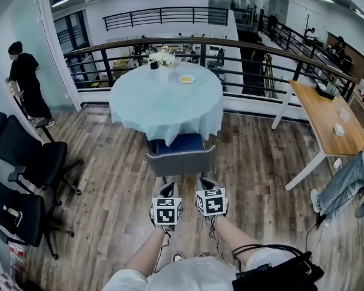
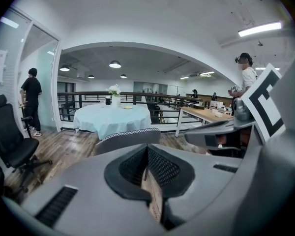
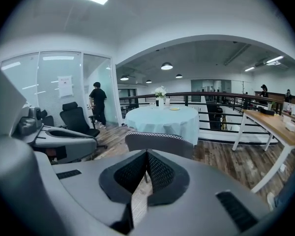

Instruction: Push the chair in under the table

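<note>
Wood floor [image 1: 109, 174] carries a round tabletop [image 1: 164, 99] in pale cloth; the chair [image 1: 181, 153] stands at its near edge, seat partly beneath. Left claw [image 1: 167, 191] and right claw [image 1: 206, 184], each closed tight and empty, hang side by side near the chair's back.

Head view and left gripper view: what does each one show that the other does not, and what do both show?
Only the head view: the chair's blue seat, the person's forearms and the marker cube of the left gripper. Only the left gripper view: that gripper's jaws from close, shut with nothing between them. Both: the round table with its pale cloth, the chair's grey back, the right gripper, the person in black and the wooden desk.
</note>
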Motion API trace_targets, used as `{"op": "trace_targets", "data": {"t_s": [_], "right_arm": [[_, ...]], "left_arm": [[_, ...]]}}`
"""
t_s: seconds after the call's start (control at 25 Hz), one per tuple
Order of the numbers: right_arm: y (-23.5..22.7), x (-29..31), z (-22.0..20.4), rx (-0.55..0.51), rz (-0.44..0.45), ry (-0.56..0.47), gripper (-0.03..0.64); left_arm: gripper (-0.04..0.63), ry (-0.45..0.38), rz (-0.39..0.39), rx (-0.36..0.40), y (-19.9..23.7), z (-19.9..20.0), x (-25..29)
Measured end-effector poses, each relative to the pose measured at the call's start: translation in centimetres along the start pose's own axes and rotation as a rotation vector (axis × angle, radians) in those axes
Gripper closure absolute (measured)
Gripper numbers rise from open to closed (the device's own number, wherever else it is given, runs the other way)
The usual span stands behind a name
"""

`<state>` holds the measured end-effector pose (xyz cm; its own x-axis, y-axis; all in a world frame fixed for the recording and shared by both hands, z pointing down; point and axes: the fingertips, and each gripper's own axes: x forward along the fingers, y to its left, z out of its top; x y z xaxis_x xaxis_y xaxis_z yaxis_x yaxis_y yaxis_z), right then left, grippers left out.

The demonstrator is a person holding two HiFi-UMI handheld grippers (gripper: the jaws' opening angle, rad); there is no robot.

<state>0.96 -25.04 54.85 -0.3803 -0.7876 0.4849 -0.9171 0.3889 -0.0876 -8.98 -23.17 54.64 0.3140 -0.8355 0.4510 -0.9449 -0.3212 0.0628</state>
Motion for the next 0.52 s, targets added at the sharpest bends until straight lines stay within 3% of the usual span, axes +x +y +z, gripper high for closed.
{"op": "trace_targets", "data": {"t_s": [0.52], "right_arm": [[-0.36, -0.66, -0.67, 0.030, -0.005, 0.024, 0.600]], "left_arm": [[0.591, 0.022, 0.036, -0.035, 1.04, -0.78, -0.17]]}}
